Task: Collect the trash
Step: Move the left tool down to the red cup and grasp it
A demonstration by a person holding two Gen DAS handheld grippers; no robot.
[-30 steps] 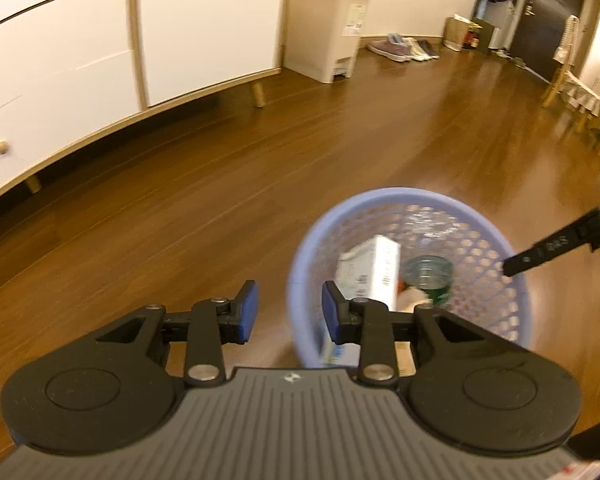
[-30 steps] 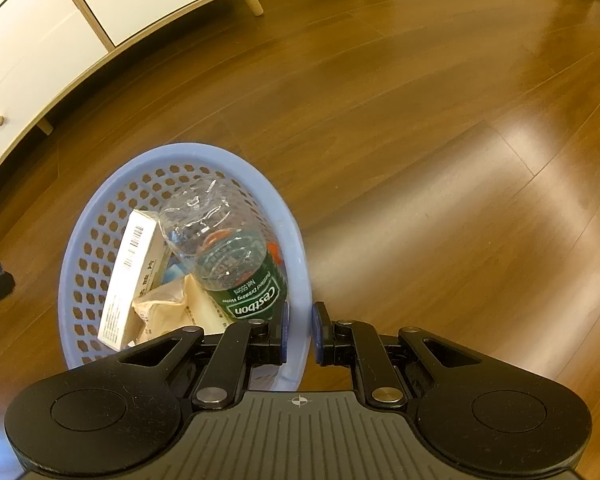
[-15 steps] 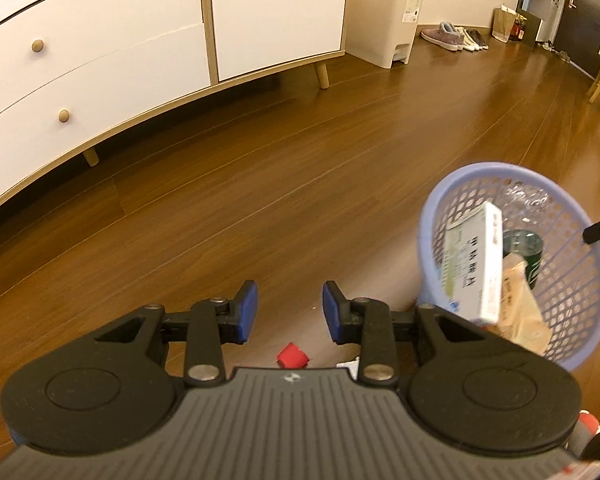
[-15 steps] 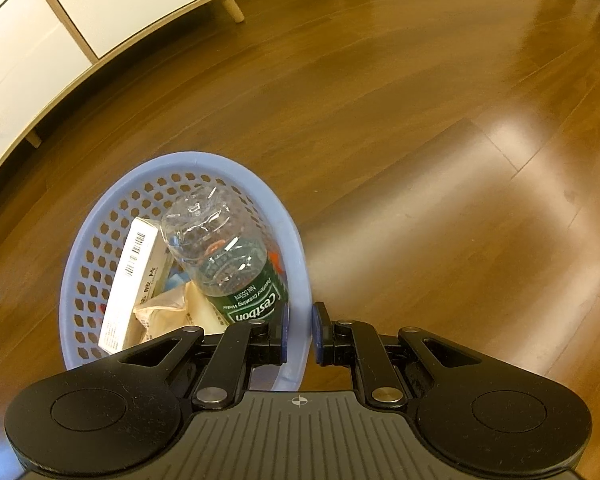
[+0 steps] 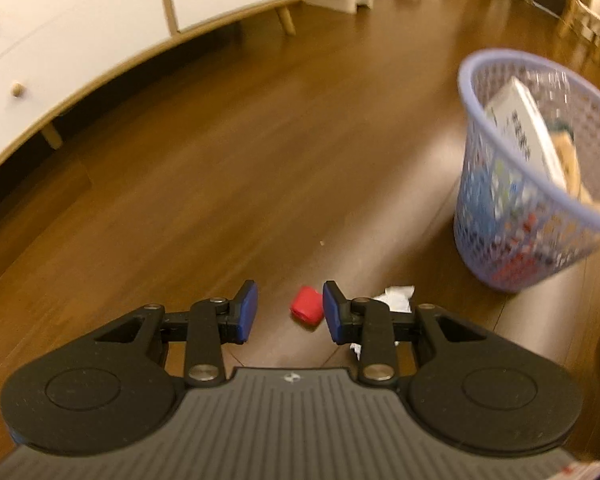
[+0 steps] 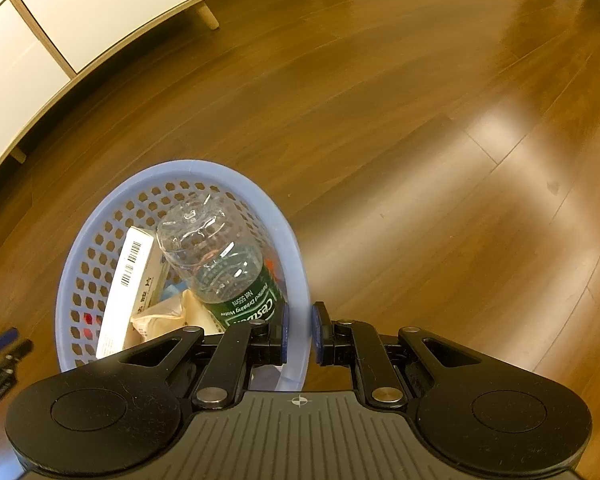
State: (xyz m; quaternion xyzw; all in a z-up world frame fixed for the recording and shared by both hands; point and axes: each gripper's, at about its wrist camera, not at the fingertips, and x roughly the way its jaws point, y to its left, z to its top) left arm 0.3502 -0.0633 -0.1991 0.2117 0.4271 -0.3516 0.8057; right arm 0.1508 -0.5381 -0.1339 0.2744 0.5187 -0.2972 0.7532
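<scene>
Wood floor (image 5: 228, 184): left claw (image 5: 290, 312) open, empty, over red cap (image 5: 307, 310); right claw (image 6: 298, 330) pinches bin (image 6: 296, 248) rim. Risks: cap skids (hard floor); tilted bin spills bottle (image 6: 220, 256).

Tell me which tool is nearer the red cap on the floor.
Left. The left tool hangs open just above the red cap, which shows between its fingers. The right tool is off at the basket, shut on its rim.
</scene>
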